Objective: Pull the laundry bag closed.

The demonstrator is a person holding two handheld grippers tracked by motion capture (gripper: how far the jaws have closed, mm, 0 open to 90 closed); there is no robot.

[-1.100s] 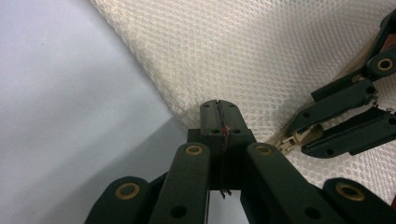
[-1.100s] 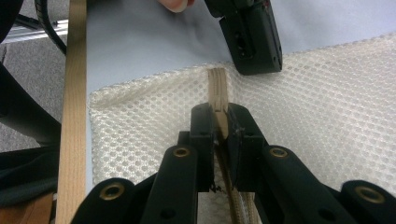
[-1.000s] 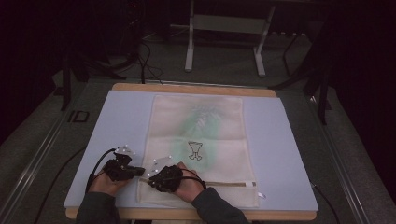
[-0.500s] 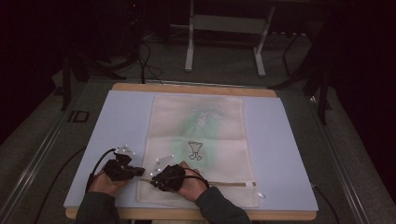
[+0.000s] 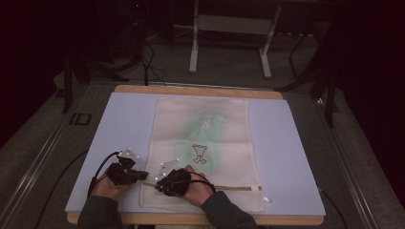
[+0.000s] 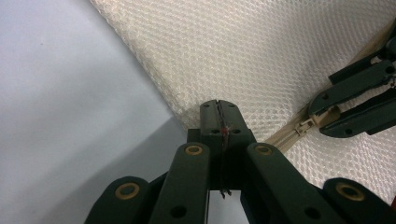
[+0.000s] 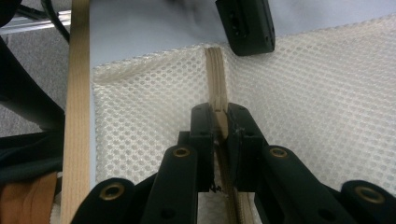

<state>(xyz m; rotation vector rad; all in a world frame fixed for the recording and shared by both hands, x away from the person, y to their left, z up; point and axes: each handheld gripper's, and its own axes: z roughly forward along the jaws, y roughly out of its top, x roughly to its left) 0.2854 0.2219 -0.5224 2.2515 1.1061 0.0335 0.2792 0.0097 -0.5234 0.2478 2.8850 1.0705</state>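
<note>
- Setting: a cream mesh laundry bag (image 5: 203,152) lies flat on the pale blue mat (image 5: 296,157) of the table, its long axis running away from me and its zip (image 5: 239,188) crossing the near end from left to right.
- Left gripper (image 5: 141,176): I hold it at the bag's near-left edge. In the left gripper view the jaws are pressed together on the mesh edge (image 6: 191,119), just where the zip tape begins, so this hand pins the bag's corner.
- Right gripper (image 5: 160,187): it sits just to the right of the left one, over the near hem. In the right gripper view the jaws are closed around the beige zip line (image 7: 215,74), which runs straight ahead from between them. I judge that they pinch the zip slider or its pull, though the part itself is hidden between the pads.
- Key relation: the zip's long axis runs from the pinned left corner towards the bag's right edge, ending at the stop (image 5: 258,188) well apart from both hands. The right gripper is the nearer one to that free length; the left lies behind it, on the opposite side.
- Judgement: the coming move should be a pull along the zip, to the right across the table, while the left grip holds the mesh taut against it. A pull off that axis would likely bunch the mesh.
</note>
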